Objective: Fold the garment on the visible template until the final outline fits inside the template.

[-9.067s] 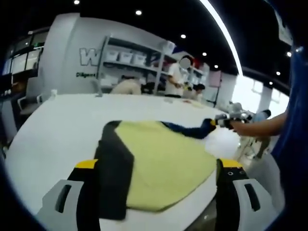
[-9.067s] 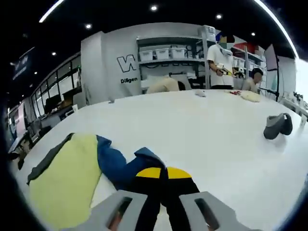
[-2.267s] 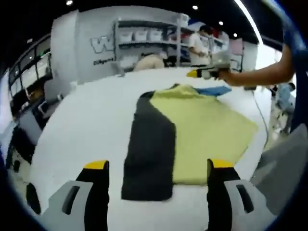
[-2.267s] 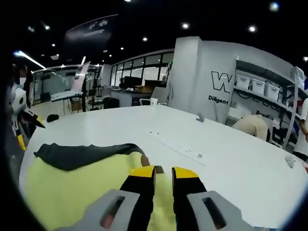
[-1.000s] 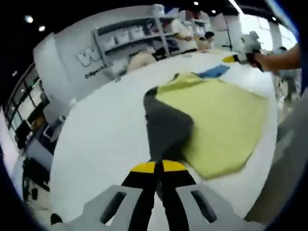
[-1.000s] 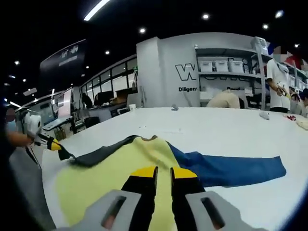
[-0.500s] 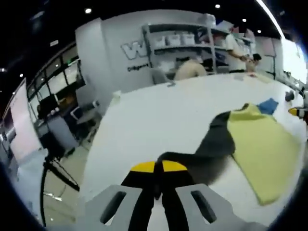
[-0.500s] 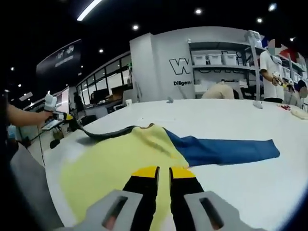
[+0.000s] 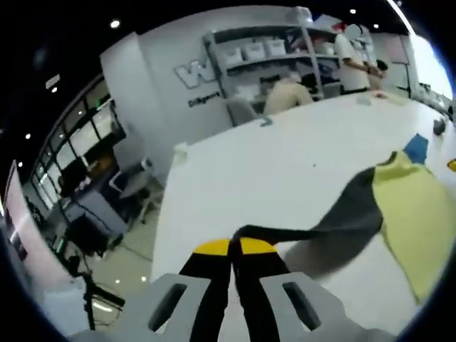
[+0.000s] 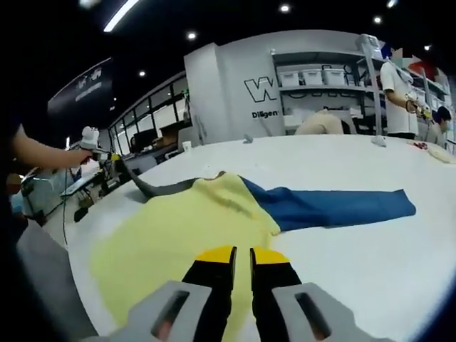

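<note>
The garment lies on the white table (image 10: pixel 370 256): a yellow body (image 10: pixel 185 228), a blue sleeve (image 10: pixel 335 203) spread flat to the right, and a dark grey sleeve (image 10: pixel 164 189) drawn out to the left. In the left gripper view my left gripper (image 9: pixel 231 248) is shut on the end of the dark sleeve (image 9: pixel 342 214), which stretches taut back to the yellow body (image 9: pixel 413 214). That gripper (image 10: pixel 107 155) is also visible off the table's left edge in the right gripper view. My right gripper (image 10: pixel 242 255) hovers at the body's near edge, jaws almost together, with no fabric visibly caught.
The table's edge (image 9: pixel 160 235) drops to the floor beside my left gripper, with chairs and desks (image 9: pixel 117 189) beyond. Shelves of bins (image 10: pixel 320 75) and people (image 10: pixel 395 85) stand at the far side. A small dark object (image 9: pixel 438 127) sits far right on the table.
My left gripper has drawn the dark sleeve farther out from the body, past the table's edge, and it is now more taut. The right gripper has barely moved.
</note>
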The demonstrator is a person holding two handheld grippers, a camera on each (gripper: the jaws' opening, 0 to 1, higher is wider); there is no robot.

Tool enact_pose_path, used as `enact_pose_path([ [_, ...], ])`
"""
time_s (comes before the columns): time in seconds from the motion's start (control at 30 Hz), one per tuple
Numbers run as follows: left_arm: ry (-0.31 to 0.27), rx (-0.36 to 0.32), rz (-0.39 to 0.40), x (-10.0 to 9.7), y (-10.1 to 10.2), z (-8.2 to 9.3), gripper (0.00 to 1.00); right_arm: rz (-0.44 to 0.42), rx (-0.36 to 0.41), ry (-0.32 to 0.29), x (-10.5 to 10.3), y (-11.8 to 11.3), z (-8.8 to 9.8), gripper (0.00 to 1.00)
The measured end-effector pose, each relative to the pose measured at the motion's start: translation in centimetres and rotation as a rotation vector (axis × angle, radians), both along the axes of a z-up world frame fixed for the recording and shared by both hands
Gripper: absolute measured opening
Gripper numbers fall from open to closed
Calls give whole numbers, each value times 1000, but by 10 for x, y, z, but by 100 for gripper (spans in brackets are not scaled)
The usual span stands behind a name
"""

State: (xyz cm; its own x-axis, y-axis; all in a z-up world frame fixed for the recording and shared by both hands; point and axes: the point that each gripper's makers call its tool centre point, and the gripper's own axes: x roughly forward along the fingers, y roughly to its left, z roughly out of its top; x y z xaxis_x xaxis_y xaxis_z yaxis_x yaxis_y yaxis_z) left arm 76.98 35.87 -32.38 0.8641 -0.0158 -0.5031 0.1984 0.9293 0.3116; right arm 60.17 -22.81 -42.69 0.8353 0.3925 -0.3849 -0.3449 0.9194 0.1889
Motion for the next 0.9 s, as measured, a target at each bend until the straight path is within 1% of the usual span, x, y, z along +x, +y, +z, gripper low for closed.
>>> enact_pose_path([
  [0.03,-1,10,-13,6,-2,0,2,2,-2,4,-1,1,-2,3],
  [0.1,-5,31,-35,10,-3,-2,2,-2,3,14,-1,0,-6,3],
  [0.17,9,40,-48,7,-3,-11,2,-6,10,19,-2,1,-7,3],
  [0.23,21,43,-42,1,2,-21,2,-8,9,25,-3,1,-9,3],
  [0.3,38,37,-35,-9,5,-31,2,-11,11,28,-4,0,-11,3],
  [0.37,75,39,-30,-24,13,-48,2,-12,14,31,-5,0,-12,3],
  [0.43,95,35,-27,-35,20,-60,2,-10,11,32,-5,1,-13,3],
  [0.5,106,33,-31,-47,19,-67,2,-8,7,34,-5,0,-14,3],
  [0.57,117,36,-37,-53,21,-72,3,-10,8,34,-4,0,-14,3],
  [0.6,140,45,-45,-60,24,-80,3,-12,10,37,-5,0,-15,3],
  [0.63,153,45,-47,-63,32,-89,3,-14,13,39,-5,1,-15,3],
  [0.7,177,38,-41,-69,40,-102,3,-16,16,39,-5,2,-15,3],
  [0.73,182,36,-38,-70,41,-104,3,-17,18,39,-5,2,-15,3],
  [0.77,189,33,-36,-77,34,-103,3,-18,21,39,-5,3,-14,4],
  [0.83,193,34,-28,-84,36,-108,3,-19,26,39,-6,4,-14,4],
  [0.9,190,10,-16,-92,38,-110,4,-17,27,39,-6,6,-13,4],
])
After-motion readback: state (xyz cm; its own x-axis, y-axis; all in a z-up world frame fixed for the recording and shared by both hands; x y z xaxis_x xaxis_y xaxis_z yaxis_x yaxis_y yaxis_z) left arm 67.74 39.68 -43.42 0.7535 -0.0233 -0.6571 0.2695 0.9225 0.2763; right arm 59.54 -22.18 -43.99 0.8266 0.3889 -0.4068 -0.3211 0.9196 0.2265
